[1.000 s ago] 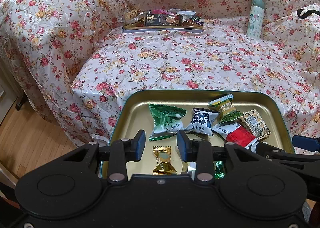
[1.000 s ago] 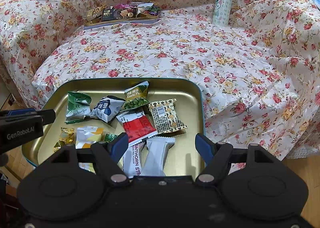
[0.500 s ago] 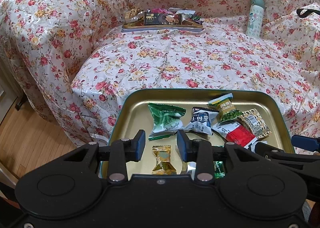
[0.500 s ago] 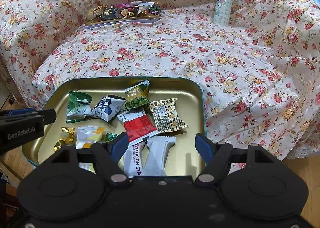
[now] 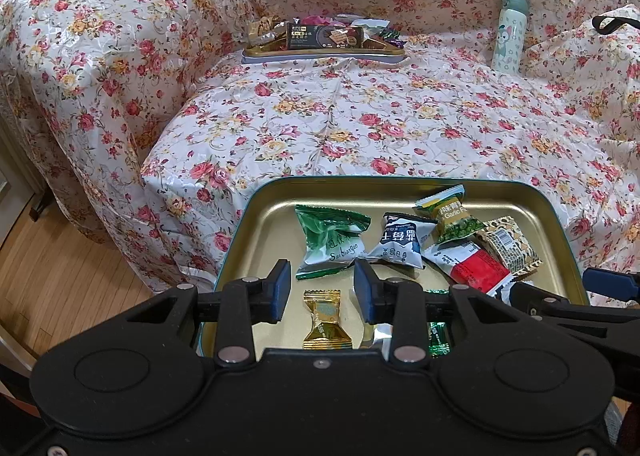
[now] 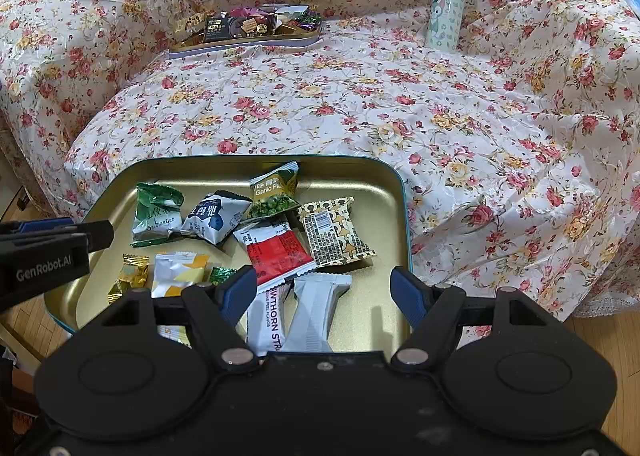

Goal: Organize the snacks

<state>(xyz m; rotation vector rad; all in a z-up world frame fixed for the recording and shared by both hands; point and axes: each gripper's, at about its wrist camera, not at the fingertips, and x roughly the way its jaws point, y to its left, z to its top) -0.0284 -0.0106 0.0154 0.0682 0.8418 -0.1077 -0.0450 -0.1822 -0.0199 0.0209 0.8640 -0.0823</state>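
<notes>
While loose snacks lie in the near tray (image 5: 256, 216) at the sofa edge, within easy reach, the left gripper (image 5: 322, 288) hangs half-open and empty above the gold candy (image 5: 325, 320); the right gripper (image 6: 324, 292) gapes wide, empty, over 2 white packets (image 6: 312, 312)

Bare gold floor shows along the right side of the teal-rimmed gold metal tray (image 6: 402, 216); packets crowd its left and centre. Mid-frame, the flowered plastic sofa cover (image 6: 320, 112) lies unobstructed.
</notes>
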